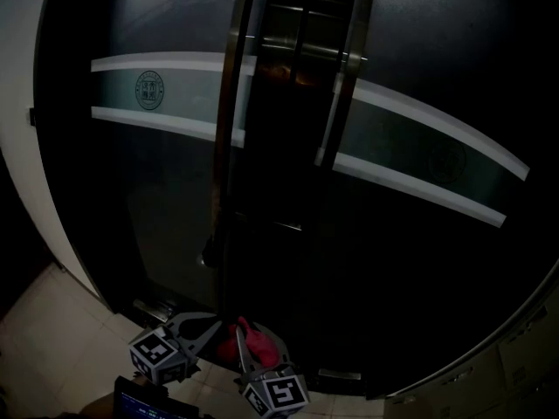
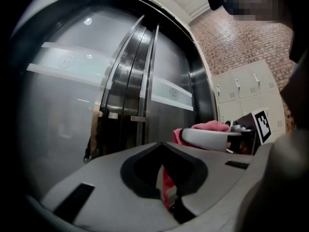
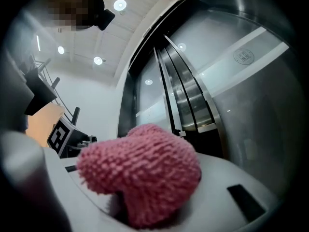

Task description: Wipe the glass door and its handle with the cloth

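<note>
The dark glass double door (image 1: pixel 157 190) fills the head view, with a frosted band (image 1: pixel 166 90) across both leaves. Two long steel handles stand at the middle seam, one on the left leaf (image 1: pixel 229 103) and one on the right leaf (image 1: pixel 336 103). Low in front of the door, my right gripper (image 1: pixel 249 352) is shut on a bunched pink cloth (image 1: pixel 253 343), which fills its own view (image 3: pixel 140 173). My left gripper (image 1: pixel 214 324) reaches the cloth from the left. Its jaws (image 2: pixel 164 149) stand closed, and a pink strip (image 2: pixel 167 187) sits in the slit between them.
Pale floor tiles (image 1: pixel 52 321) lie at the door's foot, with a metal floor fitting (image 1: pixel 153 308) by the left leaf. A lit screen (image 1: pixel 144 400) is at the bottom edge. White lockers (image 2: pixel 246 88) and a brick wall (image 2: pixel 227 42) stand to the right.
</note>
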A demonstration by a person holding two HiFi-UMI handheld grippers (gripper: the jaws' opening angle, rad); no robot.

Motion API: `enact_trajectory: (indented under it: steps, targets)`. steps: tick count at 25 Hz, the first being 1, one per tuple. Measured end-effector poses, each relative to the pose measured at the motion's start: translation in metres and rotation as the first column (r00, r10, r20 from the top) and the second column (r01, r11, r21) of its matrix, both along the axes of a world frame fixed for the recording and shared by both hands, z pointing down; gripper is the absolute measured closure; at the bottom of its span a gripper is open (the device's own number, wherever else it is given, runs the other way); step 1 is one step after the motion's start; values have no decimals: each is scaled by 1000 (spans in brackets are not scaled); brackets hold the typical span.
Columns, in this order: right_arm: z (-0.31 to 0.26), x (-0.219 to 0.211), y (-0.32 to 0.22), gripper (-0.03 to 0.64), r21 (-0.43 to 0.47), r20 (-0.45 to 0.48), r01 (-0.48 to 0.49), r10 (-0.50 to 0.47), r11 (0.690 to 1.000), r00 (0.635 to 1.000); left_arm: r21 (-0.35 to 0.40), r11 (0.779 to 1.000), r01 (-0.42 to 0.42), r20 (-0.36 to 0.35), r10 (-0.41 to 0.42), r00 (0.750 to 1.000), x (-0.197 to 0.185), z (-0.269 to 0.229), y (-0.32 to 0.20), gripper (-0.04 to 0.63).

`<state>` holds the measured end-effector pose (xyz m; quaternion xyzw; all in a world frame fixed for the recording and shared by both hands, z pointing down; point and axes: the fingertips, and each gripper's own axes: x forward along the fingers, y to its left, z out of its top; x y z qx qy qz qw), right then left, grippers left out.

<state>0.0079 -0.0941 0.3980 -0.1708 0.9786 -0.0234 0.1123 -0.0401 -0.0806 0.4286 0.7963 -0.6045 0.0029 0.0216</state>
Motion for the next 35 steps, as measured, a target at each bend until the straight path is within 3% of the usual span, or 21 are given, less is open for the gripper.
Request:
enact_trajectory:
  steps: [12, 32, 35]
  targets:
    - [-13, -34, 23, 563, 32, 10, -61, 61, 998, 998, 22, 997, -76, -36, 77, 996, -20, -28, 29, 591]
    - [-25, -64, 19, 563, 28, -5, -88, 88, 996, 996, 57, 985, -161, -71, 164, 984, -46, -39, 20, 591]
    - [-39, -67, 9, 565, 13, -6, -110, 110, 994, 994, 74, 981, -180, -45, 184, 982, -51, -54, 13, 591]
